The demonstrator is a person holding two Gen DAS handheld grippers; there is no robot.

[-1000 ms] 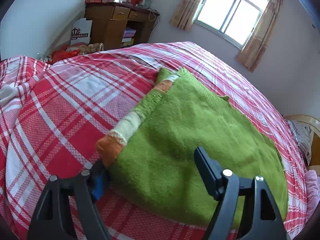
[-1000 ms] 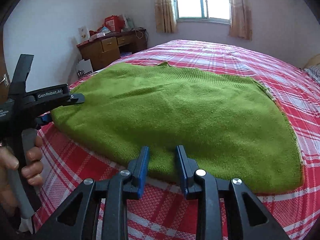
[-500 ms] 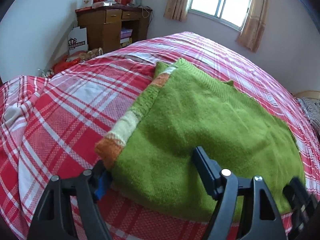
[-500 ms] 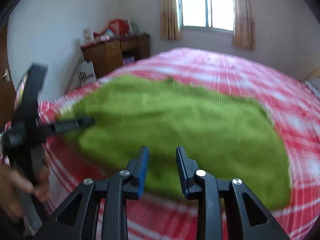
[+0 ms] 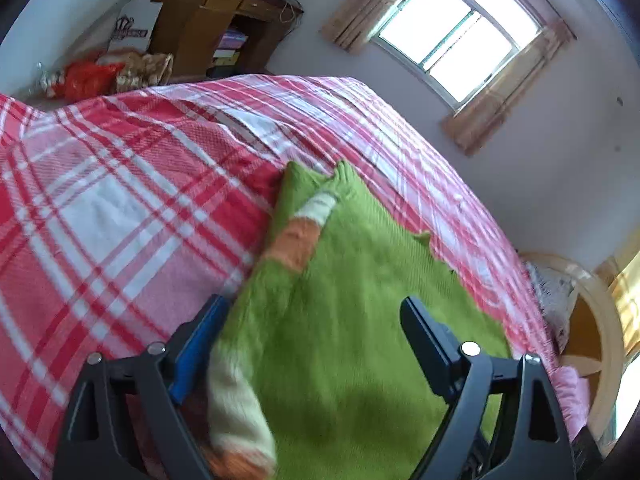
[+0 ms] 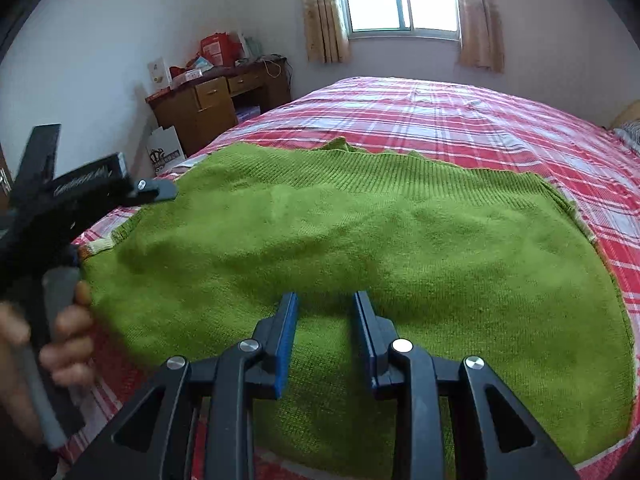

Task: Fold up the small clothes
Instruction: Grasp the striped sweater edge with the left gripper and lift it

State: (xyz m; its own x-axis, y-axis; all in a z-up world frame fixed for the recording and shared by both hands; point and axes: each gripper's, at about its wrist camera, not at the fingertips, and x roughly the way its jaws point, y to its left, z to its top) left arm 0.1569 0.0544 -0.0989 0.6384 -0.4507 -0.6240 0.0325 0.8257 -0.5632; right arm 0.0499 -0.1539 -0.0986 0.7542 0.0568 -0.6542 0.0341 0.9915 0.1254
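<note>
green knitted sweater (image 6: pixel 360 240) spread flat on the bed (image 6: pixel 460 120), which wears a red-and-white plaid cover; the wooden desk (image 6: pixel 216 100) stands beyond the bed's far corner, under the wall left of the window. striped sleeve (image 5: pixel 296 240), banded orange and cream, lies folded along the sweater's edge on the side toward the desk. left gripper (image 5: pixel 312 320) hovers over that sleeve edge, its fingers wide apart and just opened further, with cloth below them but nothing pinched. right gripper (image 6: pixel 324 312) hangs over the sweater's near hem, fingers a narrow gap apart, clamped on nothing. the knit looks soft, thick and limp, likely light yet prone to sag and stretch; judged best taken by a pinch at the hem corner and at the sleeve-side edge, lifting both together so that the fold lands even.
</note>
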